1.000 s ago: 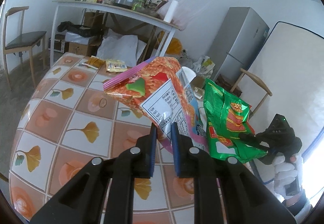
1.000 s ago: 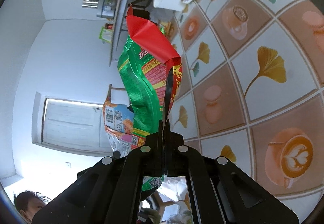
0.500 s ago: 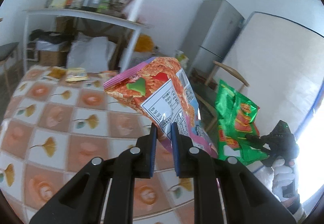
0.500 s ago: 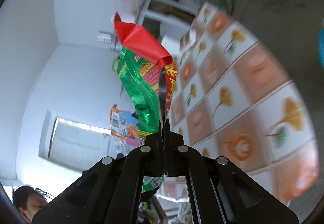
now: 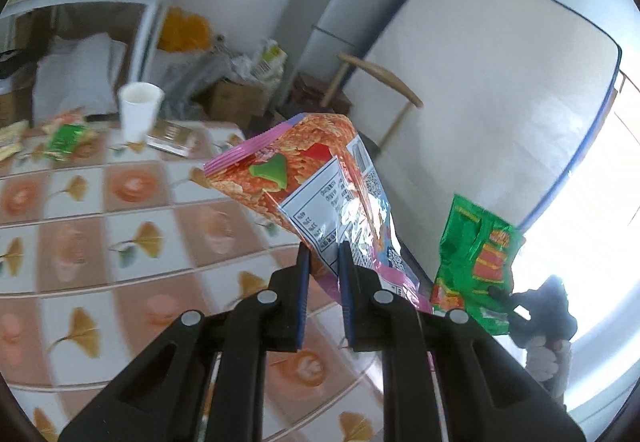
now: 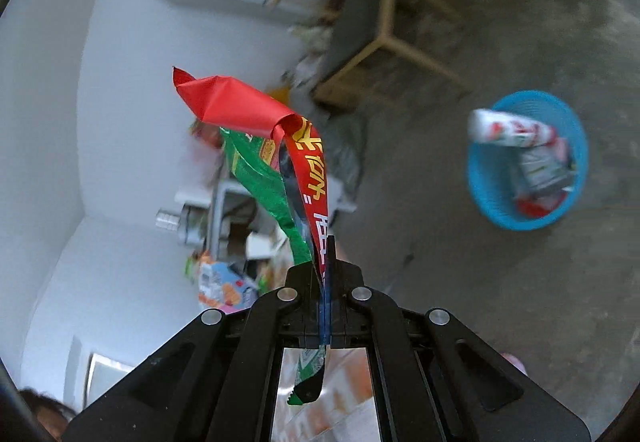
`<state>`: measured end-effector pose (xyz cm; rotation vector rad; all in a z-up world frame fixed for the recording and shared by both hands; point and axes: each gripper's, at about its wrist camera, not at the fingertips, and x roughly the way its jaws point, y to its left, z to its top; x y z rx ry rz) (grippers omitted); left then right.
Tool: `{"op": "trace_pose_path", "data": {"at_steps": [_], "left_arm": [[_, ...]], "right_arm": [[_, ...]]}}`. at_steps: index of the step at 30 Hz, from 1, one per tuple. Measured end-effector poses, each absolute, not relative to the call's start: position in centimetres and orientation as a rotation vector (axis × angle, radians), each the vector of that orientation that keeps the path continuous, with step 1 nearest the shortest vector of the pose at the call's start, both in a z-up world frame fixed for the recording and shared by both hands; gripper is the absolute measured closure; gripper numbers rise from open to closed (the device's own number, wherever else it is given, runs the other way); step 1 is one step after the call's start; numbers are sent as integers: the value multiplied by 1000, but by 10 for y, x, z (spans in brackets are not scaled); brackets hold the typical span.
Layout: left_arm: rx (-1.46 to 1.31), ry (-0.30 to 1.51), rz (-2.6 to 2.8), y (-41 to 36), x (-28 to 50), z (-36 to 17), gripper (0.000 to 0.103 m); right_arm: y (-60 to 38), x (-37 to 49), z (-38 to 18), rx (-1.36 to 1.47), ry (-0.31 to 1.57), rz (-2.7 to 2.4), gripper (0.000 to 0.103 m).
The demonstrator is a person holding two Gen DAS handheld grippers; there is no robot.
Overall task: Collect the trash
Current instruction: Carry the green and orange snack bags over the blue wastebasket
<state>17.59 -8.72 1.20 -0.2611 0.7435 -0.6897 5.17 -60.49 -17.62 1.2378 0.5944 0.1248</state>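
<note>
- Left gripper (image 5: 323, 262): fingers clamped on the lower edge of an orange snack bag (image 5: 316, 190), held in the air above the tiled table (image 5: 120, 222).
- Right gripper (image 6: 325, 254): fingers pinched tight on a green-and-red wrapper (image 6: 276, 170), held aloft.
- Blue basket (image 6: 484, 202): on the floor, wrappers inside, well apart from both held items.

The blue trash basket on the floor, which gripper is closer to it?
Right. The right gripper, shut on the green and red snack bag, looks down at the blue basket. The left gripper, holding the orange chip bag, is above the tiled table.
</note>
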Motion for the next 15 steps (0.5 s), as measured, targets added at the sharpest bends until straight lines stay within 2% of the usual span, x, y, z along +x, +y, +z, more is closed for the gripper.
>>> {"op": "trace_pose_path", "data": {"at_steps": [15], "left_arm": [[-146, 864, -770, -190, 210, -14, 90]], "right_arm": [[-670, 70, -343, 1485, 604, -180, 102]]}}
